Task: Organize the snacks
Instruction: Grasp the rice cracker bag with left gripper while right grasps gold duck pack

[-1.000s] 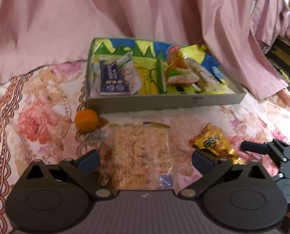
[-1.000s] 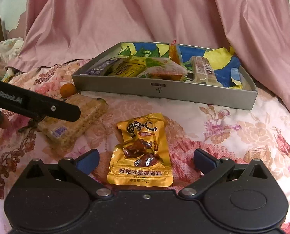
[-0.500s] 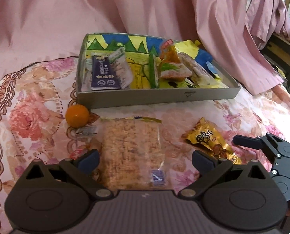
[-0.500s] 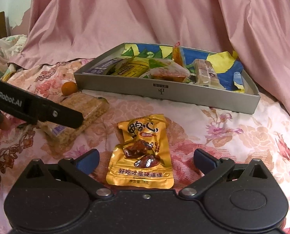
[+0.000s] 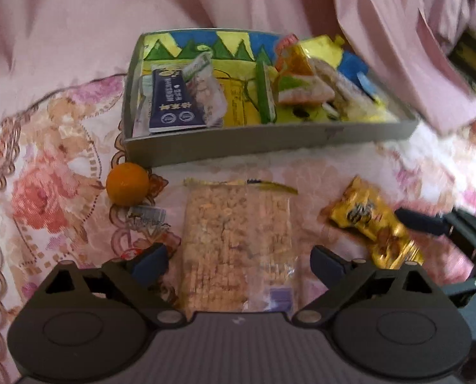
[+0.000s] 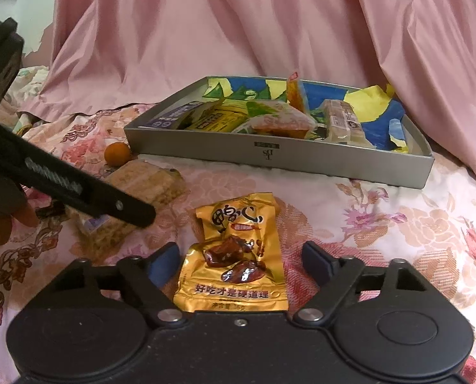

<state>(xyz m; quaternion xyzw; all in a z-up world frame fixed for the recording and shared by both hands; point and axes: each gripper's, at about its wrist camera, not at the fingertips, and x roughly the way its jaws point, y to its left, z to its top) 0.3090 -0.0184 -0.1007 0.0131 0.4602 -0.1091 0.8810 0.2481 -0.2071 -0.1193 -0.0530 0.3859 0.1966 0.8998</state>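
Note:
A clear pack of puffed rice cakes (image 5: 238, 243) lies on the floral cloth between the open fingers of my left gripper (image 5: 239, 260); it also shows in the right wrist view (image 6: 135, 188). A gold snack packet (image 6: 238, 252) lies between the open fingers of my right gripper (image 6: 239, 260); the left wrist view shows it (image 5: 369, 220) at the right. A grey tray (image 5: 238, 145) holding several snack packs stands behind them, also seen in the right wrist view (image 6: 270, 156).
A small orange (image 5: 127, 184) lies by the tray's near left corner, with a small wrapper (image 5: 146, 216) beside it. Pink curtain (image 6: 238, 32) hangs behind the tray. The left gripper's body (image 6: 61, 185) crosses the right wrist view at left.
Both grippers have come lower and nearer to their packs. The rice cake pack and the gold packet now reach further in between the fingers. Nothing has been gripped.

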